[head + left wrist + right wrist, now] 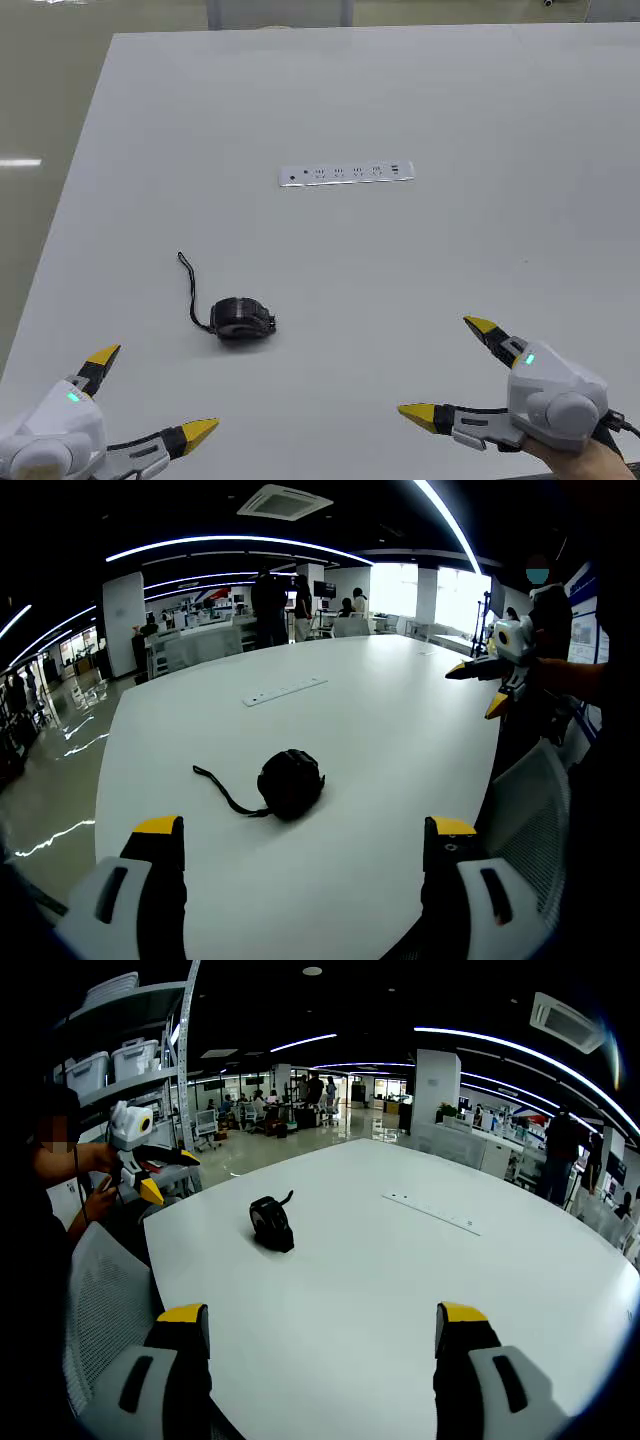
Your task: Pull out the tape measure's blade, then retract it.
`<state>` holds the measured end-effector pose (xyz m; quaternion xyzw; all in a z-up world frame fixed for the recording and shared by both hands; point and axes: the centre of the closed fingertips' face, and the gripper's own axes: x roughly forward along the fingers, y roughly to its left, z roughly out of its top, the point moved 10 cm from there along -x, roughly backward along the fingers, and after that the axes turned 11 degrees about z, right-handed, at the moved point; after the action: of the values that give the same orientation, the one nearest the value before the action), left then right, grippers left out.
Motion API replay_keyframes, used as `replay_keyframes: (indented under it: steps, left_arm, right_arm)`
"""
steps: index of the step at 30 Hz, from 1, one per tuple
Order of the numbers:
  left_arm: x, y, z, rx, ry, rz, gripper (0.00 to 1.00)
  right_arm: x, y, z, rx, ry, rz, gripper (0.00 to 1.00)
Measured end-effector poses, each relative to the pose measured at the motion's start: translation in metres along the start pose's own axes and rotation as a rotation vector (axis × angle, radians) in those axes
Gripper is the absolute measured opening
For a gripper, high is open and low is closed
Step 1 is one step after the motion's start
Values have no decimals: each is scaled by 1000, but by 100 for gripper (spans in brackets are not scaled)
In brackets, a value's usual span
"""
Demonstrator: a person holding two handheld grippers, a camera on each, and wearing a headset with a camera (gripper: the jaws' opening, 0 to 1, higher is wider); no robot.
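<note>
Head view has both of my grippers low over the near edge of the white table [420,110]. My left gripper [154,390] is at the lower left with its jaws spread wide, the yellow tips well apart and nothing between them. My right gripper [445,367] is at the lower right in the same state, jaws spread and holding nothing. The tape measure [241,318], a small black case, lies on the table ahead of my left gripper. It touches neither gripper and is nearer to the left one than to the right one. A thin black strap [188,285] comes out from its left side and runs in a curve over the table top, away from me. In the left gripper view the tape measure sits almost straight ahead, in the gap between my two jaws, with the strap to its left, and my right gripper shows far off to the right, also with open tips. In the right gripper view the tape measure is left of the middle and farther away, and my left gripper is at the left side. Farther out, near the middle of the table, a white power strip [346,173] lies flat, well apart from the tape measure. Beyond the table the right gripper view shows a mesh chair [105,1290] at the lower left, shelves [120,1055] with pale boxes above it, and people [320,1090] standing in a large room.
</note>
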<state>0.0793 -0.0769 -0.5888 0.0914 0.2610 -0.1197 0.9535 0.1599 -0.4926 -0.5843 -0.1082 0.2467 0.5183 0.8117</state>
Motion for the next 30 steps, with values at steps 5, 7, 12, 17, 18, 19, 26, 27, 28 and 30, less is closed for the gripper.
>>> replay_keyframes:
  steps: [5, 7, 12, 17, 18, 19, 26, 27, 28, 30]
  left_arm:
    - [-1, -1, 1, -4, -6, 1, 99]
    - [-1, -1, 1, -3, -9, -2, 99]
    - [-1, 0, 1, -4, -10, 3, 99]
    - [-1, 1, 2, -2, -13, 5, 99]
    - [-1, 2, 1, -1, -9, 6, 99]
    - [-1, 2, 1, -1, -8, 6, 99]
    - [-1, 2, 1, 13, -1, -5, 98]
    - [0, 2, 1, 13, 1, -7, 98]
    - [0, 2, 1, 14, 3, -9, 98]
    - [1, 2, 1, 19, 5, -12, 97]
  right_arm:
    - [1, 1, 0, -2, -2, 7, 95]
    - [1, 1, 0, -3, 0, 9, 95]
    - [1, 0, -1, -3, -2, 6, 95]
    - [1, 0, 0, -8, 2, 9, 95]
    - [1, -1, 0, -8, 3, 8, 95]
    - [1, -1, 0, -10, 4, 9, 95]
    - [2, -1, 0, -17, 11, 21, 94]
    - [2, -1, -1, -18, 12, 23, 94]
    - [2, -1, -1, -18, 14, 24, 94]
    - [2, -2, -1, -18, 14, 26, 94]
